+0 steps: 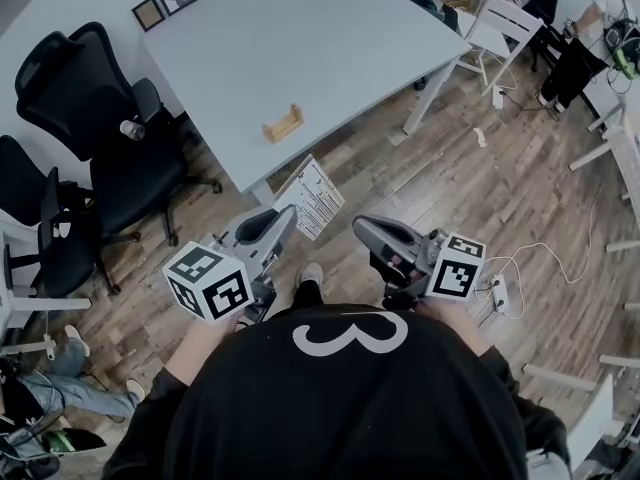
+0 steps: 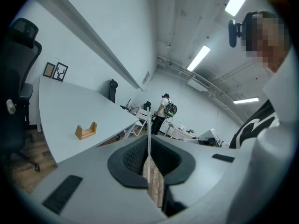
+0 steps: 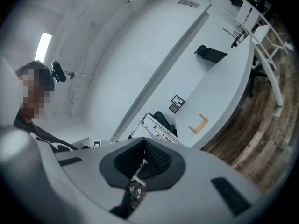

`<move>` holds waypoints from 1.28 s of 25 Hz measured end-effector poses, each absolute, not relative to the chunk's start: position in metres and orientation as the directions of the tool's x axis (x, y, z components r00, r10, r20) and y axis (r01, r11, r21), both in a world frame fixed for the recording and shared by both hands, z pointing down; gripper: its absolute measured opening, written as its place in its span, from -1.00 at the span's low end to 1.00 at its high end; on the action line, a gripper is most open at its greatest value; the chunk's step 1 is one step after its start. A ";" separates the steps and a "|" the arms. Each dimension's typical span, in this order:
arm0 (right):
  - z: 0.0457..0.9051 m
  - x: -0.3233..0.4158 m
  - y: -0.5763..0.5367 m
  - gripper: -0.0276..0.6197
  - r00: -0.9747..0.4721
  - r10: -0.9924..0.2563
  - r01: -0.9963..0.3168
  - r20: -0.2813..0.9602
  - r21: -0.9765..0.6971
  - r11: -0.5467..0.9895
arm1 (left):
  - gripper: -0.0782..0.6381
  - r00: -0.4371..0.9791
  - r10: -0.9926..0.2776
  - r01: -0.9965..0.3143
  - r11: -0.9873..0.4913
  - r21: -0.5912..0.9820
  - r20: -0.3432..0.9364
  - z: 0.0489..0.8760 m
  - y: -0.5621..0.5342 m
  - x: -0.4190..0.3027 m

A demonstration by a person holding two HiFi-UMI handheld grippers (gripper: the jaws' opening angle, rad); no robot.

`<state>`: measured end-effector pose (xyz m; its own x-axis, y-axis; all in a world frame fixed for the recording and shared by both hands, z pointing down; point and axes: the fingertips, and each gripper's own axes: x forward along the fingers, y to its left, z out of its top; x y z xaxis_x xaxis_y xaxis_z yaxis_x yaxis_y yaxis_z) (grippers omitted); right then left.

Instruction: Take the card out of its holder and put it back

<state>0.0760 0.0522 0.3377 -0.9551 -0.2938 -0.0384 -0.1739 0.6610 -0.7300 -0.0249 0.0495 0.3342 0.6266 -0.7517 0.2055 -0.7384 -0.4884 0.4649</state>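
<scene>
The card (image 1: 315, 196) is already taken out of the wooden holder (image 1: 283, 125), which is seen empty on the far bench (image 1: 330, 48). The card is clamped in the left gripper (image 1: 292, 214). The right gripper (image 1: 360, 225) is closed on nothing. Putting it back is still left.

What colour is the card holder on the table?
The holder is light tan wood, clearest in the left gripper view.

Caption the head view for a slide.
Left gripper holds the card clear of the empty wooden holder on the table.
</scene>
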 end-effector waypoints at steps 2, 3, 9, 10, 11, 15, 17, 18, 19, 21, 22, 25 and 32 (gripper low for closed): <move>0.334 0.074 0.047 -0.88 -0.955 -0.294 -0.178 -0.031 -0.732 0.657 | -0.71 0.628 -0.751 -0.734 -0.486 0.474 0.202 0.331 0.044 -0.028; 0.332 0.071 0.042 -0.88 -0.955 -0.294 -0.181 -0.027 -0.734 0.655 | -0.71 0.629 -0.751 -0.732 -0.485 0.479 0.202 0.329 0.039 -0.030; 0.326 0.066 0.030 -0.88 -0.955 -0.297 -0.188 -0.019 -0.735 0.652 | -0.71 0.634 -0.751 -0.723 -0.489 0.487 0.187 0.321 0.029 -0.036; 0.326 0.066 0.030 -0.88 -0.955 -0.297 -0.188 -0.020 -0.735 0.652 | -0.71 0.633 -0.752 -0.723 -0.488 0.490 0.184 0.321 0.029 -0.037; 0.327 0.067 0.031 -0.88 -0.955 -0.297 -0.187 -0.021 -0.735 0.652 | -0.71 0.632 -0.753 -0.722 -0.487 0.491 0.182 0.321 0.029 -0.036; 0.332 0.072 0.039 -0.88 -0.954 -0.298 -0.183 -0.028 -0.735 0.653 | -0.71 0.634 -0.752 -0.721 -0.490 0.490 0.180 0.324 0.036 -0.031; 0.334 0.072 0.038 -0.88 -0.954 -0.299 -0.181 -0.030 -0.737 0.651 | -0.71 0.634 -0.751 -0.722 -0.489 0.490 0.184 0.326 0.034 -0.031; 0.335 0.072 0.036 -0.88 -0.954 -0.299 -0.180 -0.030 -0.738 0.650 | -0.71 0.634 -0.751 -0.721 -0.487 0.492 0.185 0.327 0.032 -0.031; 0.335 0.072 0.035 -0.88 -0.953 -0.300 -0.180 -0.031 -0.740 0.648 | -0.71 0.634 -0.751 -0.721 -0.486 0.494 0.187 0.328 0.031 -0.031; 0.337 0.073 0.034 -0.88 -0.952 -0.304 -0.181 -0.033 -0.741 0.647 | -0.71 0.636 -0.748 -0.720 -0.487 0.494 0.190 0.330 0.031 -0.030; 0.338 0.073 0.033 -0.88 -0.952 -0.305 -0.181 -0.034 -0.742 0.646 | -0.71 0.637 -0.747 -0.721 -0.488 0.493 0.192 0.331 0.030 -0.030; 0.340 0.071 0.029 -0.88 -0.950 -0.309 -0.180 -0.038 -0.742 0.645 | -0.71 0.639 -0.743 -0.722 -0.493 0.485 0.196 0.332 0.024 -0.033; 0.348 0.070 0.015 -0.88 -0.944 -0.326 -0.187 -0.044 -0.746 0.640 | -0.71 0.643 -0.737 -0.732 -0.510 0.451 0.210 0.338 0.006 -0.037</move>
